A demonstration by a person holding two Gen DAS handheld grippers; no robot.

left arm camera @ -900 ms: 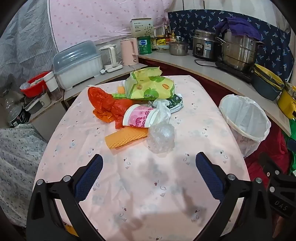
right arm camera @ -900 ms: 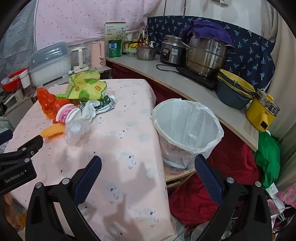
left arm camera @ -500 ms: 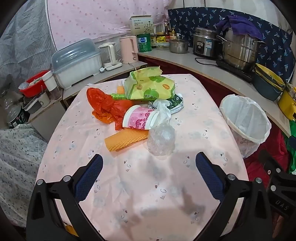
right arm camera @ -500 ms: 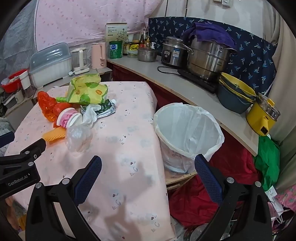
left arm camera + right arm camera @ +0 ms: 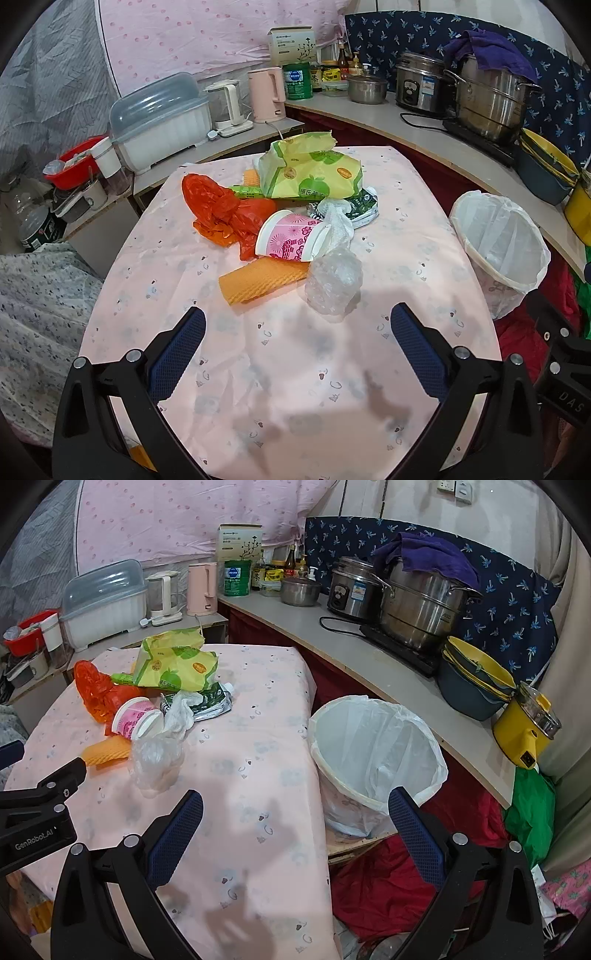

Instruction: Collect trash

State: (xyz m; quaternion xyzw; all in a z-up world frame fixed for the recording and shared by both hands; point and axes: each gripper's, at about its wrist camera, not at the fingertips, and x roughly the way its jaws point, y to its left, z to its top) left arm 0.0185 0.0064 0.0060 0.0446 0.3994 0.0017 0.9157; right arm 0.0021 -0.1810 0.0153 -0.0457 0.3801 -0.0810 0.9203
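Observation:
A pile of trash lies on the pink table (image 5: pixel 280 369): a crumpled clear plastic wad (image 5: pixel 334 280), an orange foam sleeve (image 5: pixel 262 278), a pink paper cup (image 5: pixel 288 236) on its side, a red plastic bag (image 5: pixel 221 210), a yellow-green bag (image 5: pixel 310 173) and a dark wrapper (image 5: pixel 364 206). A white-lined trash bin (image 5: pixel 373 753) stands right of the table. My left gripper (image 5: pixel 297 332) is open and empty, just short of the clear wad. My right gripper (image 5: pixel 295 812) is open and empty over the table's right edge, beside the bin.
A counter (image 5: pixel 369 657) curves behind with steel pots (image 5: pixel 421 602), stacked bowls (image 5: pixel 476 679) and a yellow cooker (image 5: pixel 528 727). A dish box (image 5: pixel 159 118) and kettles (image 5: pixel 266 94) stand at the back left. Red and green cloth (image 5: pixel 406 878) lies on the floor.
Both grippers have drifted slightly; the views shifted a little. Nothing was taken hold of.

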